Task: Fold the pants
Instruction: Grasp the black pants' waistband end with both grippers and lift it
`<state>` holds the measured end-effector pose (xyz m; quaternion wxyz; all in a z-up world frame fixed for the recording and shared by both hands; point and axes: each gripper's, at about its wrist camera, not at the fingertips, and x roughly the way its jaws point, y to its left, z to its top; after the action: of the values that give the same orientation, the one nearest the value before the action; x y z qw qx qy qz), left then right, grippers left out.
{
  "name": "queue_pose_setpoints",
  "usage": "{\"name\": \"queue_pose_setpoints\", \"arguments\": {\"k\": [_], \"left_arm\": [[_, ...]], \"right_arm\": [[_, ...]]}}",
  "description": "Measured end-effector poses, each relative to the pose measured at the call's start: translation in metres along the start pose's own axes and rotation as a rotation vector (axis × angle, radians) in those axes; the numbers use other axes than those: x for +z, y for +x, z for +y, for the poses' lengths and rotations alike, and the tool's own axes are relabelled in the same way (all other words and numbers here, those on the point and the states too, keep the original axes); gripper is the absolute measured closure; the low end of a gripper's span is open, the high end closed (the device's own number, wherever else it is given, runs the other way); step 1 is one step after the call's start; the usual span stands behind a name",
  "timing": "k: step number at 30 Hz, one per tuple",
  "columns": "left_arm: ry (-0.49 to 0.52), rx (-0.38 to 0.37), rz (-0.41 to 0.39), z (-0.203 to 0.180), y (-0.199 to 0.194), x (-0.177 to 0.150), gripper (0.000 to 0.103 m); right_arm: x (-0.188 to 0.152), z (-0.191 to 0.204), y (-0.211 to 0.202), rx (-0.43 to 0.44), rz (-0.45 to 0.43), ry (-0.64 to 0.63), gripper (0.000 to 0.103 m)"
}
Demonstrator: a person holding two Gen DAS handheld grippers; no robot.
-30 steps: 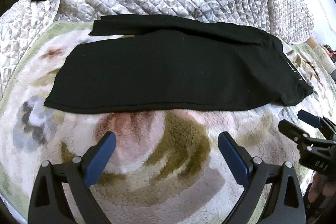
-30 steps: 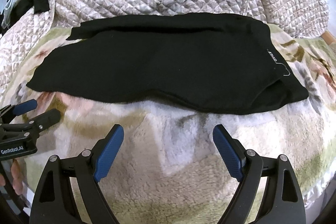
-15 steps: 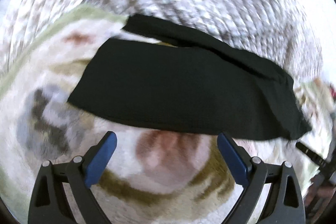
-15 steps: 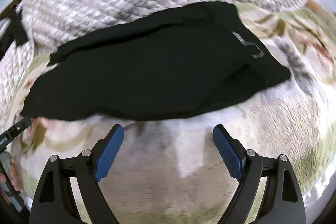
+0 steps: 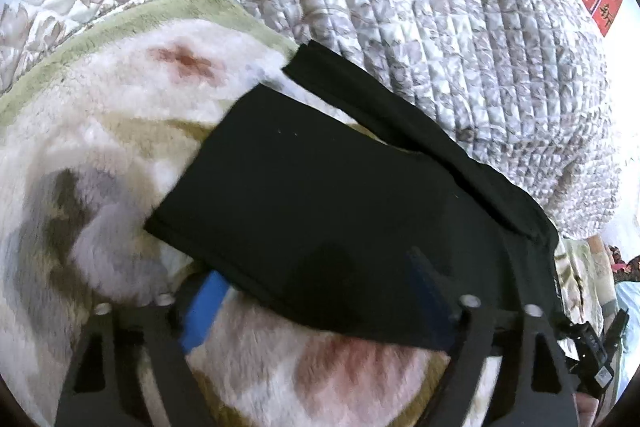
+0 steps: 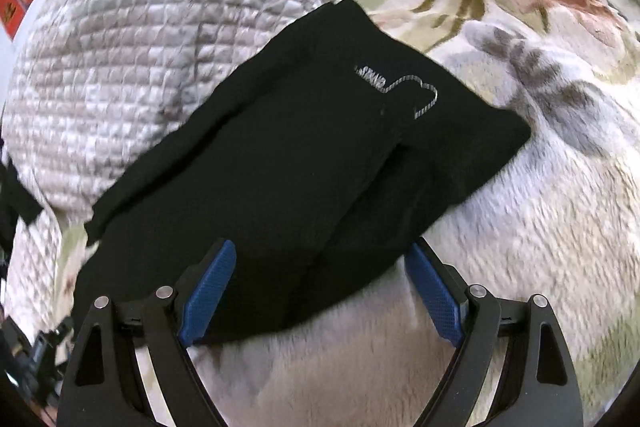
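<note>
Black pants [image 5: 340,211] lie folded lengthwise on a fluffy flowered blanket [image 5: 100,147]. In the left wrist view their leg ends are at upper left. My left gripper [image 5: 316,307] is open, its blue pads astride the near edge of the legs. In the right wrist view the pants [image 6: 300,155] show their waistband end with a small white logo [image 6: 400,87]. My right gripper [image 6: 320,291] is open, its blue pads astride the near edge by the waist. The right gripper's body [image 5: 596,343] shows at the left view's lower right.
A grey quilted bedspread [image 5: 440,27] is heaped behind the pants, also in the right wrist view [image 6: 160,7]. The fluffy blanket [image 6: 540,207] spreads to the right of the waistband. A dark garment [image 6: 16,195] lies at the far left.
Both grippers have moved forward and turned outward toward the pants' two ends. Their open pads now reach over the near edge of the cloth. The pants have not moved.
</note>
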<state>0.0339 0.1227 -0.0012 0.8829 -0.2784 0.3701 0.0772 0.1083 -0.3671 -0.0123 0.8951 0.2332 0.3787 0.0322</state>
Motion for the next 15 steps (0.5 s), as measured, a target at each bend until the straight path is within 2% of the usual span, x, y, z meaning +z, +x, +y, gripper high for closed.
{"name": "queue_pose_setpoints", "arguments": {"k": [2,3,4,5,6,8,11,15], "left_arm": [[-0.020,0.014,0.000,0.005,0.002,0.003,0.053],[-0.032,0.027,0.002,0.008,0.002,0.005,0.061],[-0.044,0.038,0.005,0.011,0.003,0.005,0.073],[-0.055,0.044,0.010,0.014,0.005,0.006,0.081],[-0.059,0.047,0.015,0.015,0.007,0.007,0.085],[-0.050,0.060,0.025,0.013,0.009,0.008,0.095],[-0.005,0.067,0.032,0.006,0.010,0.009,0.099],[0.023,0.064,0.029,0.003,0.000,0.010,0.099]], "right_arm": [[0.006,-0.002,0.002,0.002,-0.018,0.013,0.019],[0.009,-0.004,0.003,-0.008,-0.028,0.022,0.022],[0.011,-0.006,0.003,-0.027,-0.038,0.034,0.034],[0.012,-0.010,0.003,-0.042,-0.046,0.044,0.048],[0.013,-0.013,0.003,-0.049,-0.047,0.054,0.053],[0.014,-0.021,0.004,-0.058,-0.048,0.078,0.074],[0.019,-0.025,0.001,-0.046,-0.043,0.094,0.090],[0.023,-0.022,-0.010,-0.017,-0.053,0.092,0.098]]}}
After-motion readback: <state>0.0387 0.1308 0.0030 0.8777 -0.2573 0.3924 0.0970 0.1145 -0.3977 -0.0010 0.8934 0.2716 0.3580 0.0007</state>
